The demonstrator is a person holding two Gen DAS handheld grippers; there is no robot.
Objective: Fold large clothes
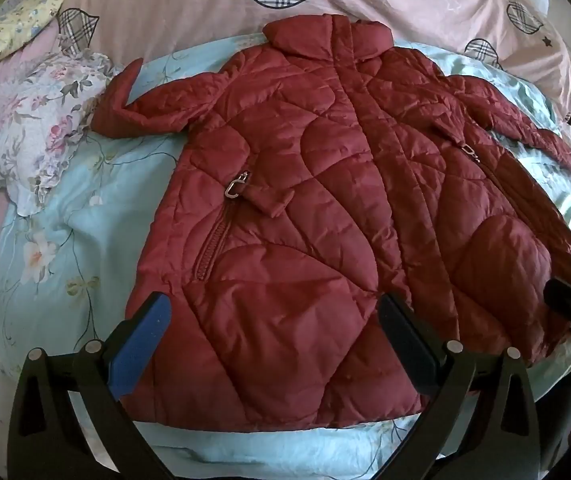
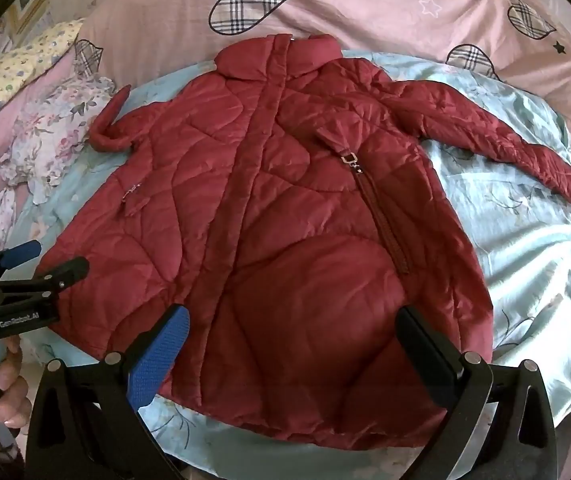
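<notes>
Red jacket (image 1: 305, 208) flat mid-frame on blue sheet (image 1: 65, 220); floral pillow (image 1: 41, 132) upper left. Left gripper (image 1: 273, 320) & right gripper (image 2: 291, 328) both wide apart, empty. Only right view shows person's hand (image 2: 1, 392).

You have one red quilted coat (image 1: 325, 208) laid out, with two sleeves, two zipped pockets and two metal zipper pulls (one per pocket). You hold two grippers: the left gripper (image 1: 275, 320) and the right gripper (image 2: 291, 332), each with two fingers. Beneath lies one pale blue floral sheet (image 1: 65, 220); beyond it, one pink quilt (image 2: 365, 8) and one floral pillow (image 1: 37, 128).
</notes>
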